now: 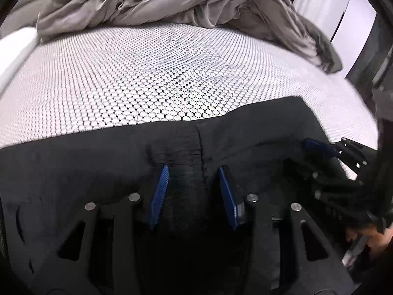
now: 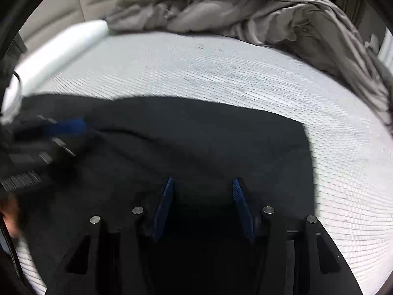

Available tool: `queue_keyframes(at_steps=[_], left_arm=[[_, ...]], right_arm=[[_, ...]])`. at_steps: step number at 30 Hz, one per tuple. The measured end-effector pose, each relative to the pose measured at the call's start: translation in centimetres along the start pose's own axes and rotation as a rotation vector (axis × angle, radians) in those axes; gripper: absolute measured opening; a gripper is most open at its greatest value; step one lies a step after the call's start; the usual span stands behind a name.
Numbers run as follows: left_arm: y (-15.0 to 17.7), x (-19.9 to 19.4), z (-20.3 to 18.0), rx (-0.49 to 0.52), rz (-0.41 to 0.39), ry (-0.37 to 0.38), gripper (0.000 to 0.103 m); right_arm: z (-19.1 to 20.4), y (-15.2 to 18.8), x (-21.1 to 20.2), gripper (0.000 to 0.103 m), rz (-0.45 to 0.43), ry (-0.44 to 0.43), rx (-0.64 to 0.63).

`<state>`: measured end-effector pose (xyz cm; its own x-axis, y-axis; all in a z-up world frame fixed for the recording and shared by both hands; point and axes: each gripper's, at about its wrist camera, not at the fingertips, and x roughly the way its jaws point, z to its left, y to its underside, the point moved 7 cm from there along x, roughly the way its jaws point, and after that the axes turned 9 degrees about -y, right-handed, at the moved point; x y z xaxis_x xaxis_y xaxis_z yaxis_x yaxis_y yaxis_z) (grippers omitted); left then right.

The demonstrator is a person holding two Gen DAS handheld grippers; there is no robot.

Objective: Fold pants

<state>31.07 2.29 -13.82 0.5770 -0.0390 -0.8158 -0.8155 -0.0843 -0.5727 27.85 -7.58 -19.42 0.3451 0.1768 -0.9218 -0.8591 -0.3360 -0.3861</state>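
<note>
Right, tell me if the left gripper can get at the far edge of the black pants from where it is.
Probably yes. The left gripper is over the black pants with jaws apart; nothing lies between it and their far edge. The grey blanket is well beyond.

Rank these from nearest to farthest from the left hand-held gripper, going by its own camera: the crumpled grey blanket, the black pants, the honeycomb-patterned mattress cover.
1. Black pants: right under the left hand-held gripper, spread across the near edge.
2. Honeycomb-patterned mattress cover: the bare stretch beyond the pants.
3. Crumpled grey blanket: heaped along the far side.
</note>
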Motion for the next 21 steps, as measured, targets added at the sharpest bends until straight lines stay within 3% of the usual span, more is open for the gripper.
queue_keyframes(at_steps=[3,4,7,9,12,16,18,21], left_arm=[[0.2,-0.6,0.1,0.031,-0.022,-0.061,0.041],[0.3,-0.9,0.1,0.035,-0.028,-0.071,0.041],[0.0,-2.3,0.3,0.021,-0.056,-0.095,0.037],[-0.8,-4.2,0.1,0.033,-0.13,-0.115,0.037],[-1.7,-5.8,-1.6,0.041,-0.185,-0.035,0.037],[-2.0,-3.5,-4.2,0.101,-0.138,-0.027,0.028],[-1.6,-1.0,-4.5,0.103,-0.07,-0.048,0.023],[-1.6,0.7,-4.0,0.059,-0.041,-0.04,0.019]], right_arm=[[-3.1,0.2,-0.9,0.058,0.017,0.214,-0.007],[-4.0,0.3,-1.2,0.058,0.014,0.236,0.013],[-4.5,0.4,-2.0,0.056,-0.035,0.162,0.062],[-3.9,-0.3,-3.0,0.055,-0.097,0.075,0.075],[-2.8,-1.6,-4.0,0.053,-0.176,-0.035,0.121],[-1.4,-3.3,-2.9,0.052,-0.202,-0.17,0.188],[0.1,-4.4,-1.6,0.051,-0.193,-0.181,0.172],[1.0,-5.5,1.1,0.051,-0.153,-0.224,0.174]])
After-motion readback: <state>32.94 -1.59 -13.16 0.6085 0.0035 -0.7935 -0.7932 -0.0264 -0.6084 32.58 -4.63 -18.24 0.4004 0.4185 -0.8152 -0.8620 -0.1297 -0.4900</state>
